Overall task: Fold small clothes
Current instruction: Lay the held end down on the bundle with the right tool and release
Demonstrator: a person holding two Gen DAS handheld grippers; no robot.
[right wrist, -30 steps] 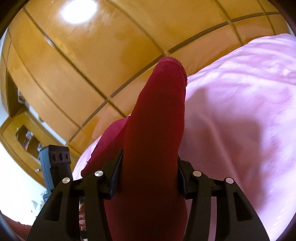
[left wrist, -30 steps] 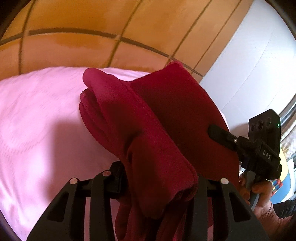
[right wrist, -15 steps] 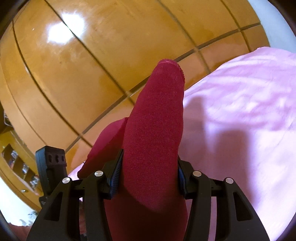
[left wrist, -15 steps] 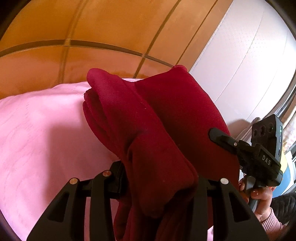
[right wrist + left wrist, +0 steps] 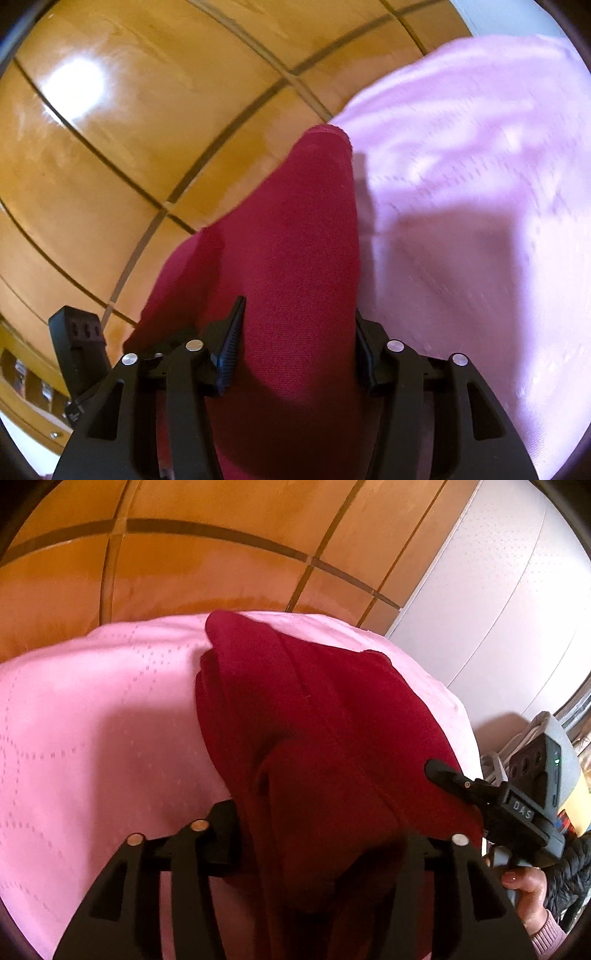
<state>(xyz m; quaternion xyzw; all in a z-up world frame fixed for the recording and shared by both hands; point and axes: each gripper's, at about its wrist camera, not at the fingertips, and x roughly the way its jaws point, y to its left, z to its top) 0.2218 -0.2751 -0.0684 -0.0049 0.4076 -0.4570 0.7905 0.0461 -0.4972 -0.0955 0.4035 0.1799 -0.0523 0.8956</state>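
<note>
A dark red garment [image 5: 314, 716] hangs bunched between both grippers over a pink quilted bed cover [image 5: 92, 720]. My left gripper [image 5: 317, 834] is shut on one end of it; folds of cloth drape over the fingers and hide the tips. My right gripper [image 5: 295, 343] is shut on the other end of the garment [image 5: 295, 240], which stands up in a narrow fold ahead of the jaws. The right gripper also shows in the left wrist view [image 5: 517, 808], at the garment's right edge, with the hand holding it.
A glossy wooden panelled wall [image 5: 221, 554] rises behind the bed. A white padded wall [image 5: 517, 590] stands at the right. The left gripper's body [image 5: 79, 343] shows at lower left in the right wrist view.
Both grippers have tilted down toward the bed with the garment. The cloth now lies lower, against the pink cover. Both grips are unchanged.
</note>
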